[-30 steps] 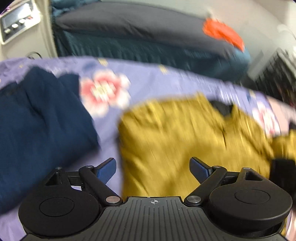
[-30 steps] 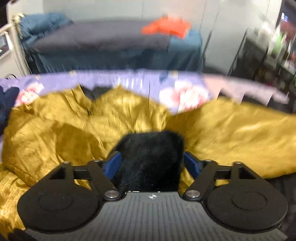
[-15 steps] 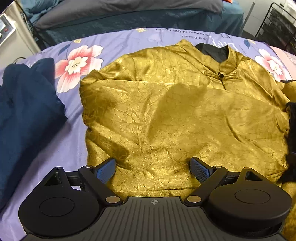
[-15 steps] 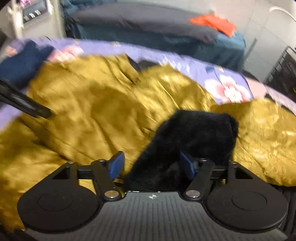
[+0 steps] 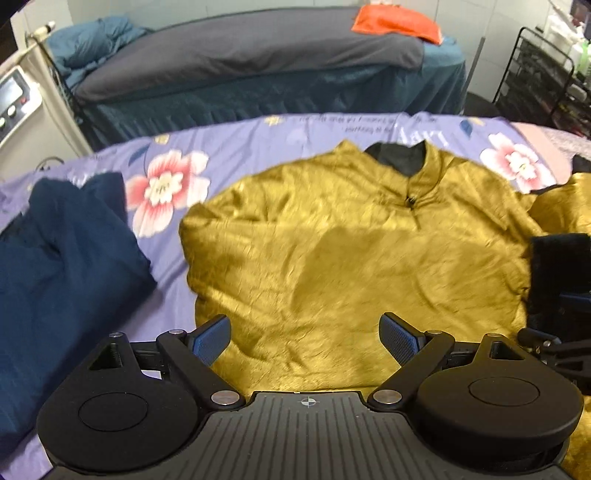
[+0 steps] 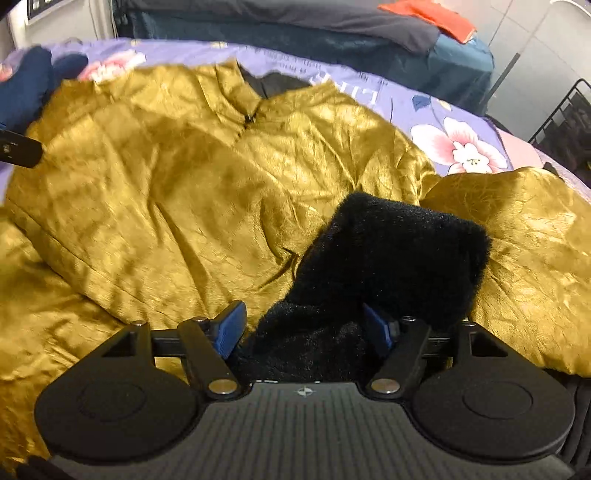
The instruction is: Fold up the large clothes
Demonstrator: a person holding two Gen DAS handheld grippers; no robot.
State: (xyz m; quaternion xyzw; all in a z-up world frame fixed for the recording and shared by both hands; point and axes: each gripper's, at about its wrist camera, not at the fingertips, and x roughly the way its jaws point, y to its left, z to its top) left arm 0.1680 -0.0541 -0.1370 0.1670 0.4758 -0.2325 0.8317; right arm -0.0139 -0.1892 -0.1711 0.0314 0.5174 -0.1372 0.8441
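The left wrist view is looking forward from low over the near hem of the jacket, facing its collar and the far bed, with the left gripper framing the bottom. The right wrist view is sitting closer to the cloth, off to the right, angling left across the same jacket. Both are taking in the collar, the floral sheet and the far bed.
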